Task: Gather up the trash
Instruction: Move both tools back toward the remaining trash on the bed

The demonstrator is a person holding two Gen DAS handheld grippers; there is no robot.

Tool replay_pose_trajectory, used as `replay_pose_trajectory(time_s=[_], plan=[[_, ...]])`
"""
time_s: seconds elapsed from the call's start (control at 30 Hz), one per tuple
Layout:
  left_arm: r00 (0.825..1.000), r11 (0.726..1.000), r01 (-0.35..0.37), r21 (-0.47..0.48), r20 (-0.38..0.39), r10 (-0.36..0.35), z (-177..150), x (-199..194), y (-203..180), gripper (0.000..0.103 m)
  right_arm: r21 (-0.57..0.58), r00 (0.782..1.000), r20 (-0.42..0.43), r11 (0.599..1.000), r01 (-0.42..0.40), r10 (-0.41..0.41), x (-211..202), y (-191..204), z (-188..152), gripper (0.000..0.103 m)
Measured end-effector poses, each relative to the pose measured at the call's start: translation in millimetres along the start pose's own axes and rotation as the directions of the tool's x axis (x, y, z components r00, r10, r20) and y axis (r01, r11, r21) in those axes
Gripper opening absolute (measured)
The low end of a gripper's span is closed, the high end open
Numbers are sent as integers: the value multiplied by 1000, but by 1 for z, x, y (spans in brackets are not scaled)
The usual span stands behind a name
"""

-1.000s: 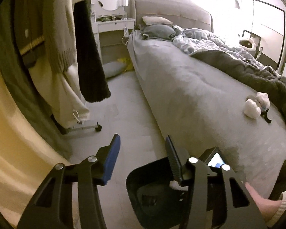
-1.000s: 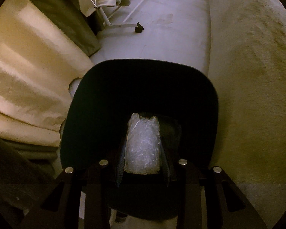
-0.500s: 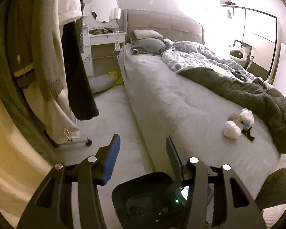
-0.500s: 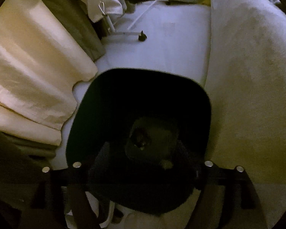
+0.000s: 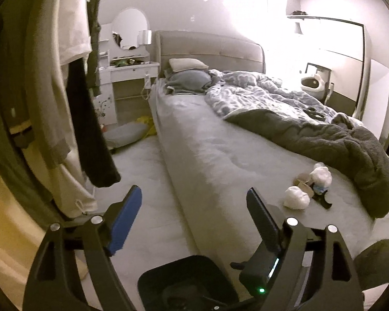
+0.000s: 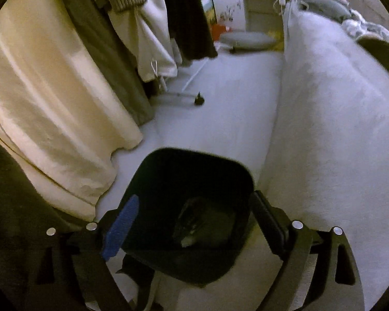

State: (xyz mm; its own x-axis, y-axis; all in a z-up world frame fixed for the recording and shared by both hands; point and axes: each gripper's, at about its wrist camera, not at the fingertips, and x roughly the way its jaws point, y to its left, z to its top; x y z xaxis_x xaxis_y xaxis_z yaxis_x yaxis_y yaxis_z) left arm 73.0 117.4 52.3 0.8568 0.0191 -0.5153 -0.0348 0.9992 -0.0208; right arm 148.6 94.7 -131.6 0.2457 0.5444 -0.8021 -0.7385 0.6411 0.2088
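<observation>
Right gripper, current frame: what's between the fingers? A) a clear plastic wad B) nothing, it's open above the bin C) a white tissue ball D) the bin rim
B: the right gripper has its jaws spread wide with nothing between them, hanging over the black trash bin, and a crumpled clear piece lies down inside the bin.

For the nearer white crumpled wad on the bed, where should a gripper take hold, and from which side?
Grip the nearer white wad across its rounded middle, coming down from above with jaws wide. It lies loose on the flat mattress, with clear sheet on its near side; the black clip and other scraps crowd its far side.
</observation>
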Motion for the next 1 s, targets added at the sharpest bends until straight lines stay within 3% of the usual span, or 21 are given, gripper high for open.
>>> replay_pose_trajectory(time_s=[0.23,0.43,0.67,1.0], plan=[[999,999,42,20,17,-43,8,7,-29,94,-3,992,110,999,54,-53,-44,-22,2,92],[996,995,83,53,21,-84,12,17,-57,95,-15,974,189,991,131,-126,-81,-44,-6,94],[991,989,130,72,8,-131,9,32,-85,96,78,948,247,979,187,-201,-119,-85,-21,94],[983,983,178,42,-49,-176,1,65,-114,96,231,913,259,938,259,-316,-155,-143,-48,94]])
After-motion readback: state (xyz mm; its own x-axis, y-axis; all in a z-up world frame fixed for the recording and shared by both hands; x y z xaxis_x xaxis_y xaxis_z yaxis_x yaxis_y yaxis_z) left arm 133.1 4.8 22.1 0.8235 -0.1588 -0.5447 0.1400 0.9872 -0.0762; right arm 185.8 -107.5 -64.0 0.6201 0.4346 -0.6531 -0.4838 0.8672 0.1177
